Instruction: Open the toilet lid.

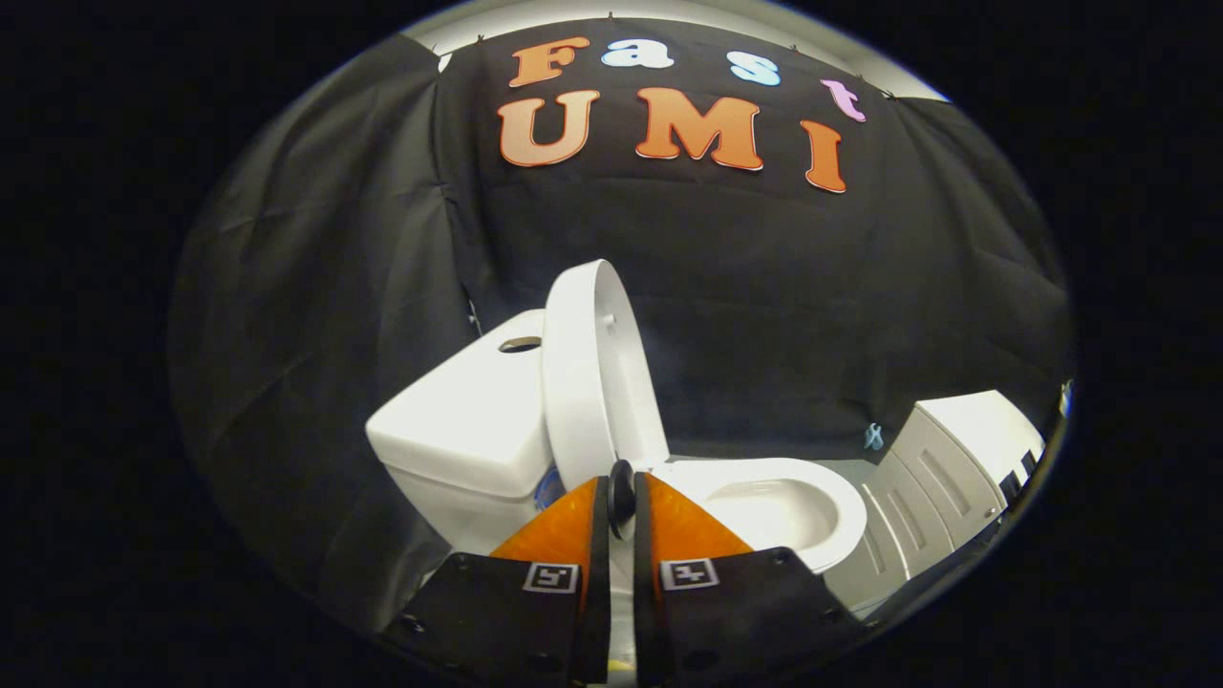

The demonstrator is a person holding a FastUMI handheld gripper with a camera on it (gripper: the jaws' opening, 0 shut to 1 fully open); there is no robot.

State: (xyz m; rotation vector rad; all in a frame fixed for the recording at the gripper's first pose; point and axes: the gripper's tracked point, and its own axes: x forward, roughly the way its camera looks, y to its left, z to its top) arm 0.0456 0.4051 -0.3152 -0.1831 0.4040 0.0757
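The white toilet stands just beyond my fingers. Its lid (592, 382) is raised and stands nearly upright, leaning back toward the tank (468, 420). The open seat and bowl (783, 506) lie to the right of the lid, ahead of my right finger. My gripper (621, 495) is low in front of the lid's hinge end, its two fingers drawn close with only a thin slit between them. A small dark rounded bit sits at the tips; I cannot tell what it is. The fingers do not hold the lid.
A white cabinet (955, 459) with panelled doors stands to the right of the bowl. Black cloth walls close in the booth behind and to the left of the toilet. A strip of pale floor (850, 468) shows between bowl and cabinet.
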